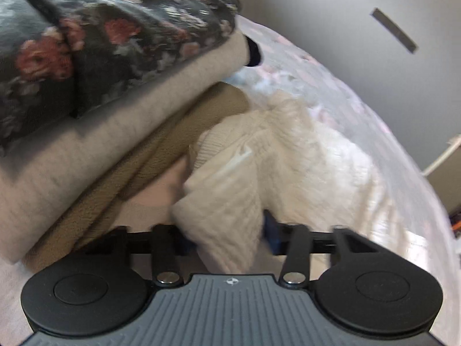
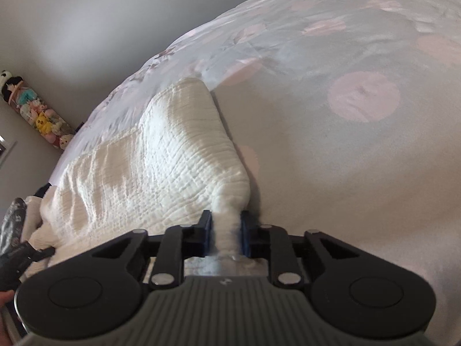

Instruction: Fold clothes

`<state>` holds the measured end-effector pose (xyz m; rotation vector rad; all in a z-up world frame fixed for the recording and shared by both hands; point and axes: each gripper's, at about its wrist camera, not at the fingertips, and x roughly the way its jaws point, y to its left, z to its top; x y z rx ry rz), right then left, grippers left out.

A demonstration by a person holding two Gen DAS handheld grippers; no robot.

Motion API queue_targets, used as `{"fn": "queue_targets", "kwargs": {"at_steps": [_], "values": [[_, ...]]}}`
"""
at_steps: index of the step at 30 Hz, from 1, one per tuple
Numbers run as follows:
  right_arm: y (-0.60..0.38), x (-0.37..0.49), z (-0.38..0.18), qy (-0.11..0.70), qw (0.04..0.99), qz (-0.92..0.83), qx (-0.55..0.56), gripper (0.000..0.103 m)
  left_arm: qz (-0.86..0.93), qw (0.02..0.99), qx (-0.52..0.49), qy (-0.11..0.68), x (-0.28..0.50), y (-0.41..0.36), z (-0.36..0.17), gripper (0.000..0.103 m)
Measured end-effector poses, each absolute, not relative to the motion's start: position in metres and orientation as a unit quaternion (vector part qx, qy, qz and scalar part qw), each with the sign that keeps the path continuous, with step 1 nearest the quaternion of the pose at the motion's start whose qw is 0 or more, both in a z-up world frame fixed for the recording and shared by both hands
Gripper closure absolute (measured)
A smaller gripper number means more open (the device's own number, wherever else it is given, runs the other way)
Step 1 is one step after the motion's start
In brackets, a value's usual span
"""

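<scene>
Cream textured garment [image 2: 149, 167] lies on the bedspread [image 2: 345, 155], ahead of both tools. Right gripper [image 2: 226, 235] is pinched on a bunched corner; left gripper [image 1: 227, 230] is closed on the opposite end, beside a folded stack [image 1: 86, 121]. Both corners should be lifted evenly and kept taut, so the fold is laid square.

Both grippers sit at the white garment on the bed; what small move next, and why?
Probably lift both ends together. The right gripper pinches one corner of the white garment and the left gripper grips another part, while it lies crumpled on the bed.
</scene>
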<state>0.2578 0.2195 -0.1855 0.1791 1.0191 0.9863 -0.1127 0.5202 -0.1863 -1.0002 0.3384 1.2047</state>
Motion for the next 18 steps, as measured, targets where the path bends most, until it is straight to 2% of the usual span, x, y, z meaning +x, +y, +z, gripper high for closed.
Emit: {"fn": "queue_targets", "kwargs": {"at_steps": [4,10,18], "values": [[0.21,0.259,-0.174,0.45,0.755,0.464,0.109,0.088,0.521,0.71,-0.439,0.179,-0.11,0.525,-0.173,0.088],[0.181,0.258,-0.135,0.411,0.766,0.475,0.136,0.09,0.497,0.73,-0.426,0.196,-0.103,0.509,-0.142,0.09],[0.114,0.245,-0.097,0.411,0.782,0.452,0.125,0.09,0.458,0.755,-0.414,0.222,-0.112,0.448,-0.103,0.09]]}}
